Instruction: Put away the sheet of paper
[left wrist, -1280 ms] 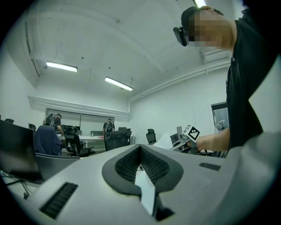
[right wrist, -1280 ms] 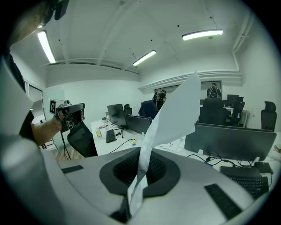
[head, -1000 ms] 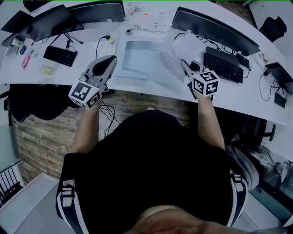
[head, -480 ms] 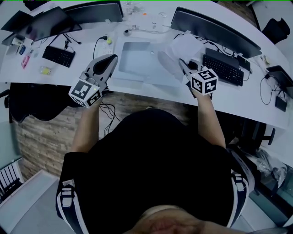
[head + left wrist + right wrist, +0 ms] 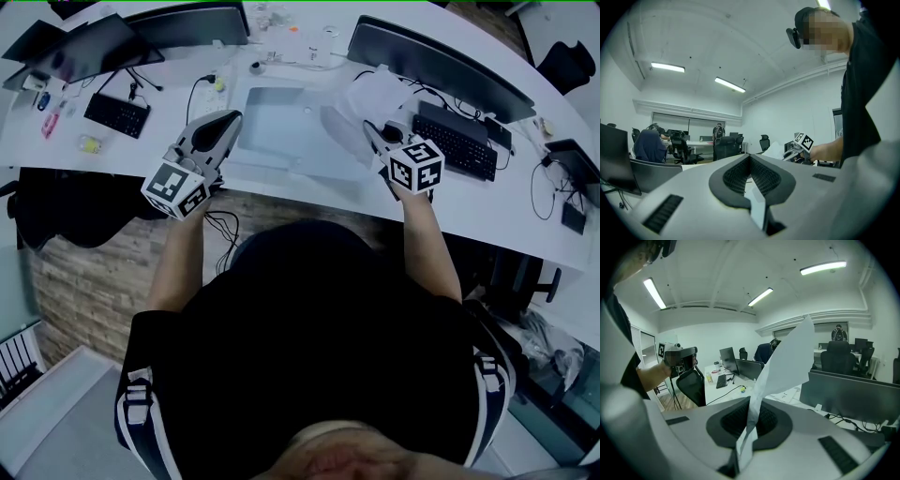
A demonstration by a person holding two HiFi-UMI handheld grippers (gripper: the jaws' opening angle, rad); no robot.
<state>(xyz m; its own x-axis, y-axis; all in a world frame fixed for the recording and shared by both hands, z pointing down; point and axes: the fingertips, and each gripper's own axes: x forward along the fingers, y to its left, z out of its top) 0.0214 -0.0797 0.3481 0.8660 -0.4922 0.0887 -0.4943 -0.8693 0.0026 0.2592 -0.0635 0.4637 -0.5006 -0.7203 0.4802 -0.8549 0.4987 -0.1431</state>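
Right gripper (image 5: 752, 414), jaws clamped on sheet of paper (image 5: 792, 357) held up just right of pale tray (image 5: 277, 117) on worktop (image 5: 525, 208); left gripper (image 5: 750, 161), jaws shut on thin white strip (image 5: 757, 212); floppy sheet cd buckle & miss tray.

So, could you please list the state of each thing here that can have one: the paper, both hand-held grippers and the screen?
sheet of paper: bent, held up in the air, pinched near one edge.
right hand-held gripper: shut on the sheet of paper.
left hand-held gripper: jaws together at the tips; a pale strip shows low in the gap, I cannot tell what it is.
monitor: screen dark.
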